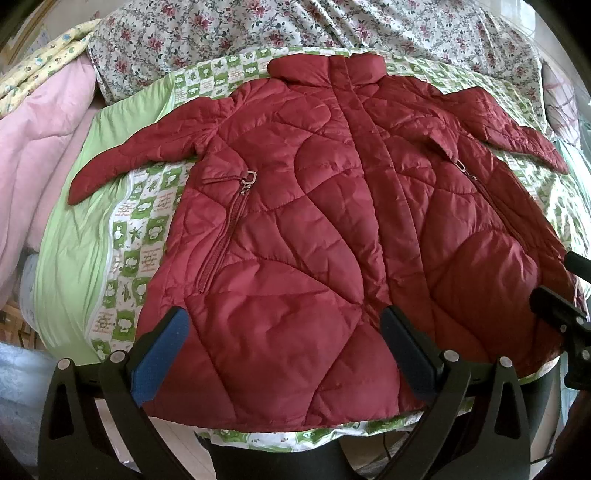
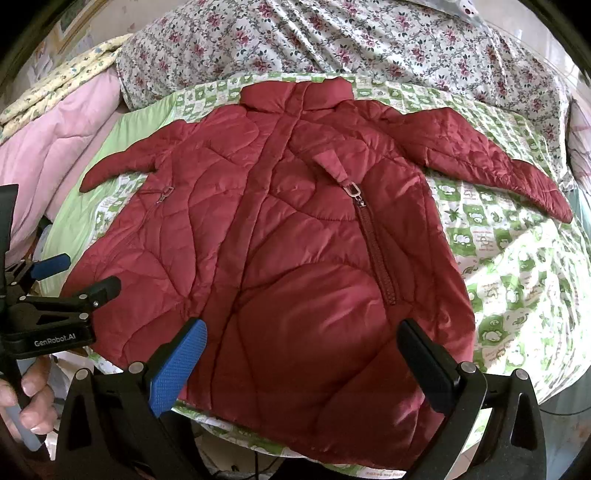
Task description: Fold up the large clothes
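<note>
A dark red quilted jacket (image 1: pixel 314 221) (image 2: pixel 280 240) lies spread flat, front up and zipped, collar at the far side and hem at the near bed edge. Its sleeves (image 1: pixel 122 158) (image 2: pixel 498 158) stick out to either side. Over the left half of the hem hovers my left gripper (image 1: pixel 284 350) (image 2: pixel 79 277), open, with nothing between its blue pad (image 1: pixel 162 354) and the black finger. Over the right half my right gripper (image 2: pixel 301 365) (image 1: pixel 565 284) also stands open and empty. A hand (image 2: pixel 26 402) holds the left gripper's handle.
The jacket rests on a green-and-white patterned quilt (image 1: pixel 125 236) (image 2: pixel 509 258). Behind it lies floral bedding (image 1: pixel 258 26) (image 2: pixel 369 40). A pink quilt (image 1: pixel 33 147) and yellow cloth (image 1: pixel 40 59) are piled at the left. The bed edge and floor (image 1: pixel 177 439) are just below the hem.
</note>
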The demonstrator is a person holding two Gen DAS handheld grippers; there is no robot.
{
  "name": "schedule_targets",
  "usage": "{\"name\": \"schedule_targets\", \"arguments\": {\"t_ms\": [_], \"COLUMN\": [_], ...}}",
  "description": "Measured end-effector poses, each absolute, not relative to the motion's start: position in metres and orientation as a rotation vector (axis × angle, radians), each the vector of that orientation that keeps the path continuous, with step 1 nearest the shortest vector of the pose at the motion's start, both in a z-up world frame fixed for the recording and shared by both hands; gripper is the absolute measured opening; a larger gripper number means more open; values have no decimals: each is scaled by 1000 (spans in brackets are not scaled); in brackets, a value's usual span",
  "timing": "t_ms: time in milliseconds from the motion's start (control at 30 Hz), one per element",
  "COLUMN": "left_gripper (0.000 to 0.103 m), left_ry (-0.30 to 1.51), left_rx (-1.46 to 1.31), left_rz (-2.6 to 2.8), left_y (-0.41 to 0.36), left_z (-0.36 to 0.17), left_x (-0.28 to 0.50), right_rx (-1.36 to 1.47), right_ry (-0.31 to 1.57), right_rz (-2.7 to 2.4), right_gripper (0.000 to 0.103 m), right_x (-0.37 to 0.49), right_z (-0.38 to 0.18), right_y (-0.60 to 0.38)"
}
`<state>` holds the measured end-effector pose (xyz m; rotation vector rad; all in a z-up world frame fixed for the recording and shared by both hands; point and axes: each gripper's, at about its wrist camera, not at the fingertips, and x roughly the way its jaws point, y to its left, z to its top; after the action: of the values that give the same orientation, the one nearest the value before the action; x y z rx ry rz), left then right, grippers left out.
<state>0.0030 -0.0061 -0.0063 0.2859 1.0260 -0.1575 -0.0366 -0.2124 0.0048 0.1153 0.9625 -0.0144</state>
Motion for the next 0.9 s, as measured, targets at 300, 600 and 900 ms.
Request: {"name": "schedule_targets", "arguments": {"t_ms": [300,600,900], "left_gripper": [103,103,103], "left_ry": [1078,1078,1017], "left_rx": [372,334,282], "left_rz": [-117,-135,-153], "left_y": [-11,-9,-6], "left_z": [-12,-13,-8], "left_x": [8,14,32], "right_rx": [123,173,343], "right_ry": [958,913,818], "right_rz": [-15,-16,-32], "right_gripper": [103,103,103], "right_x": [-33,-36,-40], "right_z": [9,4,7], "right_y": [-207,-227,-275]}}
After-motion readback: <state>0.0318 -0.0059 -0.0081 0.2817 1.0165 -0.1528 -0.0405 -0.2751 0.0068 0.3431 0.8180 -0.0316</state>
